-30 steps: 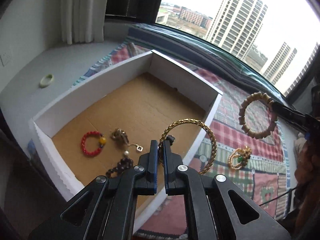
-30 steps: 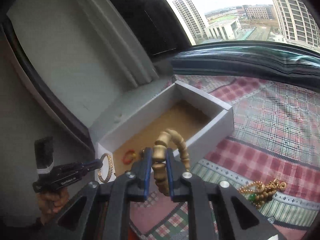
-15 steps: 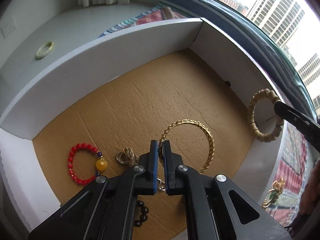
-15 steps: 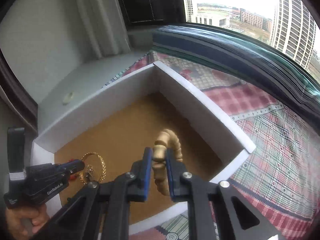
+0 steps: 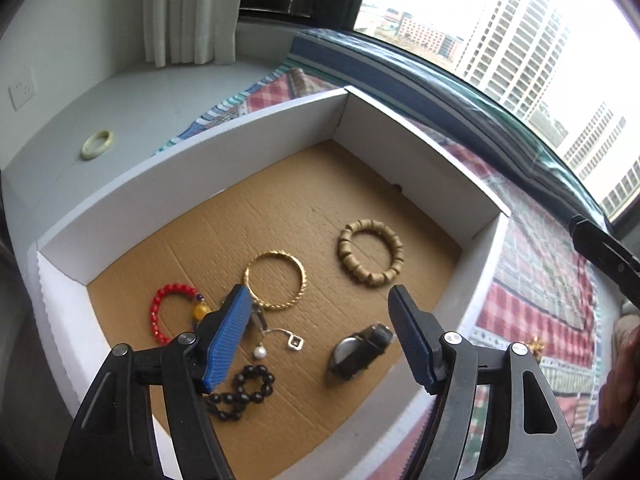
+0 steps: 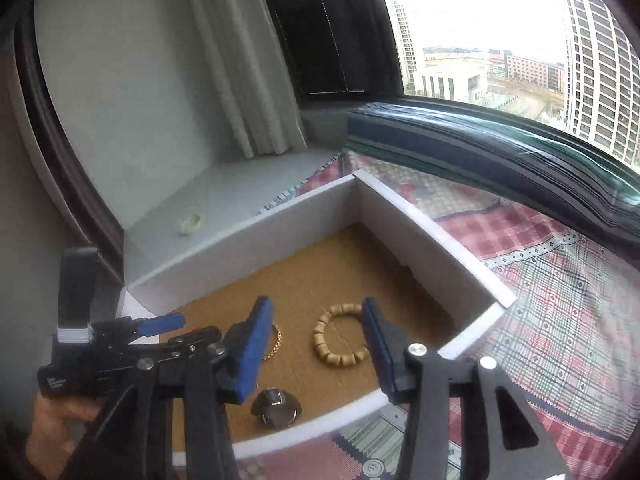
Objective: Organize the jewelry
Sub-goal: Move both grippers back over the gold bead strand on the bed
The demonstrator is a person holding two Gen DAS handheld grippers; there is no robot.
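Beyond your work area you have a plaid patchwork cloth (image 5: pixel 540 280) spread over the sill to the right. A white curtain (image 5: pixel 188 12) hangs at the far left. A wall socket (image 5: pixel 21 89) sits on the left wall. Through the window (image 6: pixel 500 32) at far right, high-rise towers (image 5: pixel 516 40) stand under an overcast sky.

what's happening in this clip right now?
A person with a handheld gripper in each hand is sorting jewelry into a white box with a cardboard floor. Both the left gripper and right gripper are open and empty above it. The gold bangle and wooden bead bracelet lie flat inside, beside a red bead bracelet, a watch and dark beads. A pale green ring sits outside on the ledge.
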